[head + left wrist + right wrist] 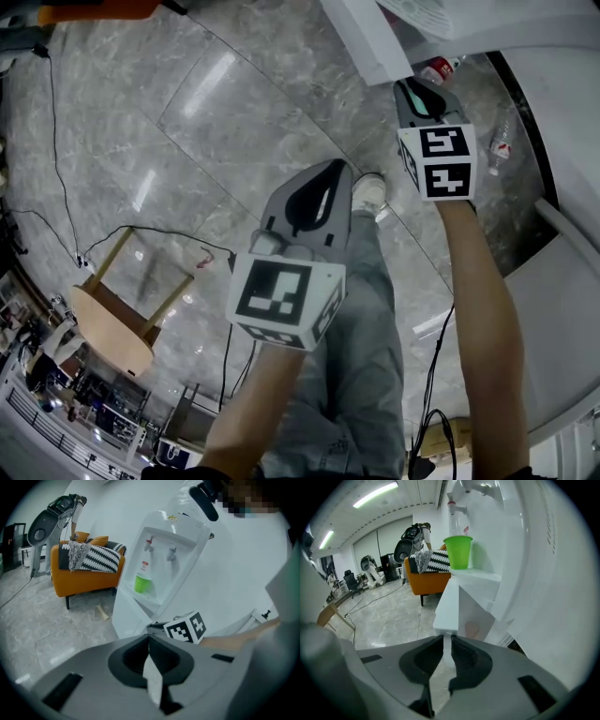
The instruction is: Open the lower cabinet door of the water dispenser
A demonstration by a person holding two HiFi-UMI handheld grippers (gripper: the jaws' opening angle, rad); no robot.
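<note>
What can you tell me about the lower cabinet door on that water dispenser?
The lower cabinet door is a plain white panel, plastic by the look. It stands swung partly open from the water dispenser, below the shelf with the green cup. A thin lip at its near edge is pinched between the jaws of the right gripper.

Cup sits on the dispenser ledge, cabinet door right below it, sofa off left, further back.
</note>
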